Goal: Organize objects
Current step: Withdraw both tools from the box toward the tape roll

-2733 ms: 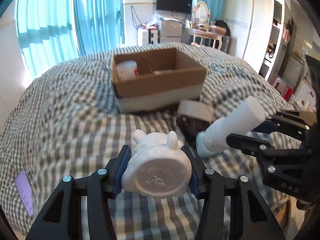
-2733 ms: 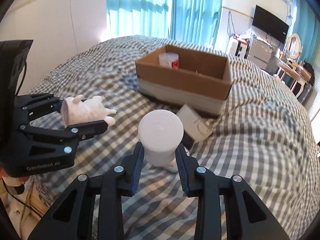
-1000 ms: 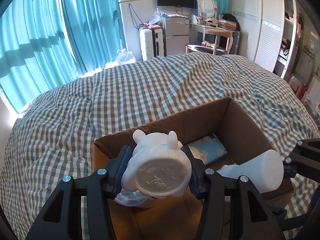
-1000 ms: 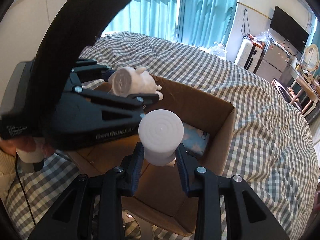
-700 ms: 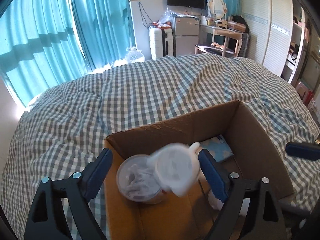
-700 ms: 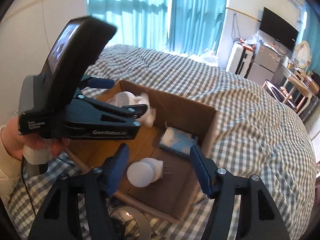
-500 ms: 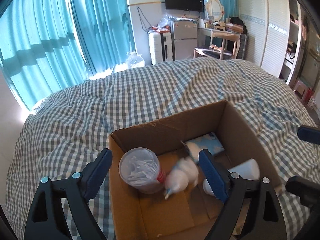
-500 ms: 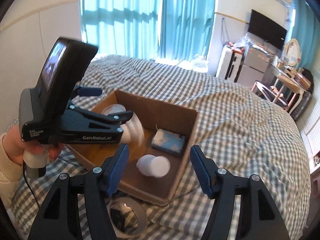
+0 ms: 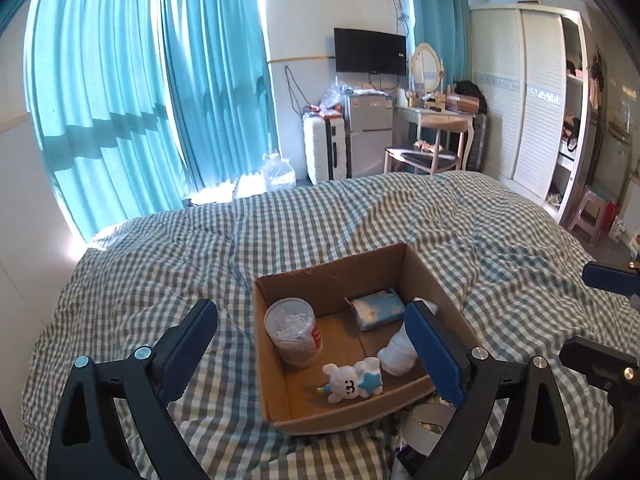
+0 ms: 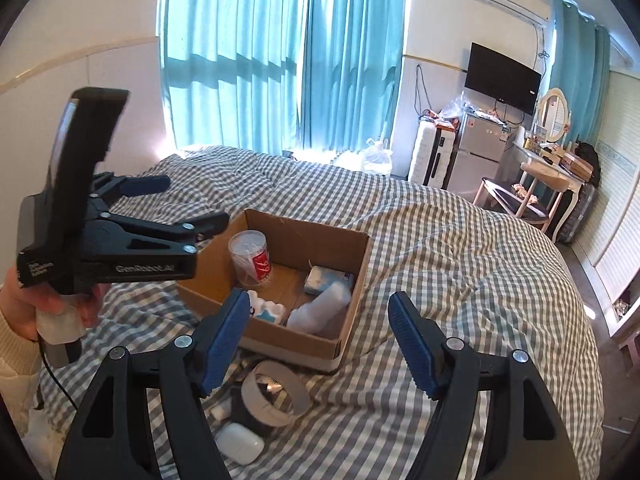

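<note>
Two handheld grippers, both above a checked bedspread (image 9: 168, 256). The left gripper (image 9: 312, 344) is spreading its jaws with nothing gripped, the box showing in the gap below; the right gripper (image 10: 320, 336) is likewise widening, empty. One hand (image 10: 24, 300) holds the left tool's grip, as seen from the right wrist view. Nearest on the bedspread, loose items outside the box: one roll of white tape (image 10: 276, 394) standing on edge against a dark object, one white earbud-style case (image 10: 240, 442) just beside it, and one smaller white piece, too blurred to name with confidence. Behind these, one open cardboard box (image 9: 276, 384) resting on the bedspread, holding four things: one white animal figurine (image 9: 352, 380) with a blue star, lying on its back at the near wall; one white bottle (image 9: 400, 354) lying on its side touching the figurine, partly hidden by a left finger; one clear round tub (image 9: 294, 330) with a red label, upright in the left corner; one pale blue packet (image 9: 378, 308) flat against the far wall. Farther off: teal curtains (image 9: 132, 92), one white suitcase (image 9: 324, 146), one small fridge (image 9: 368, 132), one wall television (image 9: 370, 56), one dressing table (image 9: 436, 116) with an oval mirror, one white wardrobe (image 9: 524, 92).
</note>
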Motion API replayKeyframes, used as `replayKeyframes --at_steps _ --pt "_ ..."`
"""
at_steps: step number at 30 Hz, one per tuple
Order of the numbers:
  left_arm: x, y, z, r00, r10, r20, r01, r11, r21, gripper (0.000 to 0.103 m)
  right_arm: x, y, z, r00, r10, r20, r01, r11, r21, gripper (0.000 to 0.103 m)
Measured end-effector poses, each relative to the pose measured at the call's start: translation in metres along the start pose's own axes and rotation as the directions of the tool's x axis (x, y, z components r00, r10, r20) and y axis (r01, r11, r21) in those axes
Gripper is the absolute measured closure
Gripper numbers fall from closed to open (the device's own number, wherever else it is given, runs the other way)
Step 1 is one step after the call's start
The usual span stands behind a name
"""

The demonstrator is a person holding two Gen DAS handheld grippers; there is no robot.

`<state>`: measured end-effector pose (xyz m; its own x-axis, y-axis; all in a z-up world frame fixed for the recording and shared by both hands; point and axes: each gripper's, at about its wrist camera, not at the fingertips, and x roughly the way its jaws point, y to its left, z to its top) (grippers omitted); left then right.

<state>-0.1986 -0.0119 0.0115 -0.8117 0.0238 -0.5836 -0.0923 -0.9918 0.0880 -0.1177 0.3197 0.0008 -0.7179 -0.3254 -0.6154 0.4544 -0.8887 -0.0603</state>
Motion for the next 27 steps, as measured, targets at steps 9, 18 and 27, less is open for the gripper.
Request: replayKeyframes --at_steps 9,18,27 --pt "-0.061 0.002 -0.012 0.997 0.029 0.077 -0.028 0.999 -0.015 0.002 -0.04 0.018 -0.012 0.999 -0.007 0.037 0.007 1.0 -0.013 0.026" --pt "-0.091 0.0 -0.031 0.994 0.043 0.097 -0.039 0.999 -0.036 0.0 -0.069 0.032 -0.028 0.998 -0.011 0.054 0.012 1.0 -0.02 0.022" --pt "-0.092 0.003 -0.073 0.996 0.074 0.056 -0.071 0.996 -0.056 0.0 -0.063 0.035 -0.059 0.999 -0.032 0.007 0.032 0.999 0.002 0.022"
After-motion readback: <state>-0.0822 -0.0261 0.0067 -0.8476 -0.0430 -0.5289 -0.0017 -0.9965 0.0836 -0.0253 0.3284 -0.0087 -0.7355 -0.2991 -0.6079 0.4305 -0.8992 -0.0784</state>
